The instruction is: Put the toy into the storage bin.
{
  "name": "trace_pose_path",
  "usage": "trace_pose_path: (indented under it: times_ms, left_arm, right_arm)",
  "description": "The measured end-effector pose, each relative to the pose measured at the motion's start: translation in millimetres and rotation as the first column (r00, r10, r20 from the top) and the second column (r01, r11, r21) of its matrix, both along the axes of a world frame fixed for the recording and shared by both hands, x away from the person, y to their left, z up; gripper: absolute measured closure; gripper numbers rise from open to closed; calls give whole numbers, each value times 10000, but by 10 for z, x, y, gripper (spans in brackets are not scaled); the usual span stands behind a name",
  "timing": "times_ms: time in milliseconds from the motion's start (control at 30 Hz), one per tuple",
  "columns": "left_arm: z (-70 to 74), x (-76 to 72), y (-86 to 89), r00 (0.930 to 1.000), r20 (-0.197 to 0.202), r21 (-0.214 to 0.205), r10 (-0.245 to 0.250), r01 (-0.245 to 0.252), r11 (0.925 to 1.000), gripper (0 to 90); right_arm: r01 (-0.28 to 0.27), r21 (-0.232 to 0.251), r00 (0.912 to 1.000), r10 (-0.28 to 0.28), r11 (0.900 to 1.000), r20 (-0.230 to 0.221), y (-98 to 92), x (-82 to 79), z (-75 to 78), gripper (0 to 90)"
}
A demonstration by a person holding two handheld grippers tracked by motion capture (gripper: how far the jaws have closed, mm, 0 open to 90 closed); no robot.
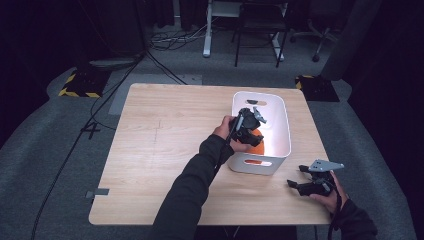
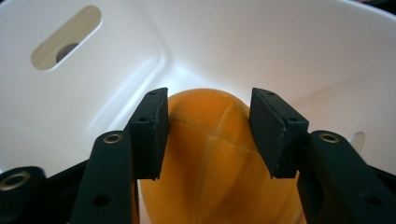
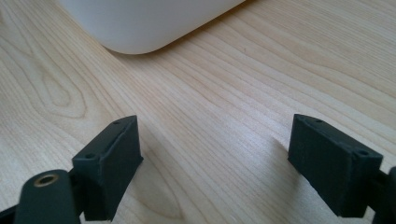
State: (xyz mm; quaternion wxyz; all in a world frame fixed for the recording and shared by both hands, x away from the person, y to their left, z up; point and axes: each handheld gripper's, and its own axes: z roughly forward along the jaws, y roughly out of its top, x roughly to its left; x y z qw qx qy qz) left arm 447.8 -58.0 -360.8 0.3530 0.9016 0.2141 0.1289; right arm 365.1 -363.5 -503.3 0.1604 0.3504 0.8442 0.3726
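Observation:
An orange soft ball with stitched seams [image 2: 210,186] lies inside the white plastic bin [image 1: 286,125] at the table's right side. My left gripper [image 2: 208,135] reaches down into the bin [image 2: 280,46], and both black pads press against the ball's sides. From the high view, the left gripper [image 1: 248,125] sits over the bin's near half, with orange [image 1: 256,136] showing beneath it. My right gripper [image 1: 296,176] rests low over the table in front of the bin's near right corner. Its jaws [image 3: 215,163] stand wide apart with only bare wood between them.
The light wooden table [image 1: 165,130] has wide free room to the left of the bin. The bin's rounded corner [image 3: 140,23] lies just ahead of the right gripper. A handle slot [image 2: 65,37] opens in the bin wall. Cables and chairs stand on the floor beyond.

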Motion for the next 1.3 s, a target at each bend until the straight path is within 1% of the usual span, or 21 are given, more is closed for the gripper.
trace_pose_path:
  times_ms: [33,67,133,167,200,300,333,367,400,433,467,533,633,733,833,867,933,967,1000,1133,1300]
  left_arm:
    - [16,-1,13,10000,76,-33,-3,3,10000,506]
    - [19,-9,20,9999,119,-203,66,-64,9998,510]
    - [55,-12,49,9998,192,-319,-60,66,9995,515]
    - [61,-18,54,9995,305,-421,-12,25,9991,515]
    - [73,-25,64,9994,342,-581,20,0,9983,515]
    - [108,-49,96,9976,692,-1055,21,52,9944,514]
    - [108,-49,96,9976,692,-1055,21,52,9944,514]
    - [136,-68,115,9959,900,-1305,124,-5,9915,512]
    - [150,-73,126,9945,1033,-1405,144,2,9901,510]
    - [165,-84,136,9943,1047,-1514,195,-34,9885,509]
    - [175,-87,144,9927,1191,-1610,209,-15,9870,506]
    - [196,-96,167,9900,1372,-1925,343,-73,9813,499]
    - [215,-113,195,9872,1489,-2292,562,-208,9732,476]
    - [243,-131,223,9835,1639,-2434,769,-353,9693,401]
    - [266,-151,249,9791,1772,-2793,995,-469,9590,344]
    - [278,-156,261,9772,1865,-2714,1014,-480,9613,330]
    - [286,-164,266,9759,1920,-2731,1035,-481,9608,300]
    - [299,-182,273,9727,2005,-2773,1165,-577,9590,285]
    - [306,-190,278,9718,2031,-2770,1194,-600,9590,269]
    - [329,-215,298,9649,2211,-2619,1416,-811,9617,204]
    - [339,-238,356,9649,2198,-2544,1436,-854,9633,185]
  right_arm:
    - [21,6,10000,-21,10000,-14,1,-1,1,171]
    - [11,-3,10000,-11,10000,-10,0,0,1,171]
    - [8,-9,10000,-8,10000,-10,0,0,1,171]
    - [-3,-7,10000,3,10000,-11,-1,0,1,171]
    - [34,20,10000,-34,10000,-10,3,-1,0,171]
    - [-4,-6,10000,4,10000,-2,-1,0,0,171]
    - [20,1,10000,-20,10000,4,1,0,0,171]
    - [-13,-18,10000,13,10000,-2,-2,1,1,170]
    - [14,0,10000,-14,10000,-9,0,0,1,171]
    - [-15,-17,10000,15,10000,-7,-2,1,1,171]
    - [11,-5,10000,-11,10000,-9,0,0,1,171]
    - [-9,-13,10000,9,10000,13,-1,1,0,171]
    - [1,-16,10000,-1,10000,6,-1,1,0,171]
    - [-17,-27,10000,17,10000,4,-2,1,1,171]
    - [-12,-20,10000,12,10000,0,-2,1,1,171]
    - [-3,-5,10000,3,10000,-2,0,0,0,171]
    - [-18,-27,10000,18,10000,5,-2,1,1,171]
    - [-5,-9,10000,5,10000,-2,-1,0,0,171]
    - [-7,-8,10000,7,10000,-7,-1,0,1,171]
    - [0,-1,10000,0,10000,-4,0,0,0,170]
    - [-10,-11,10000,10,10000,-7,-1,0,1,171]
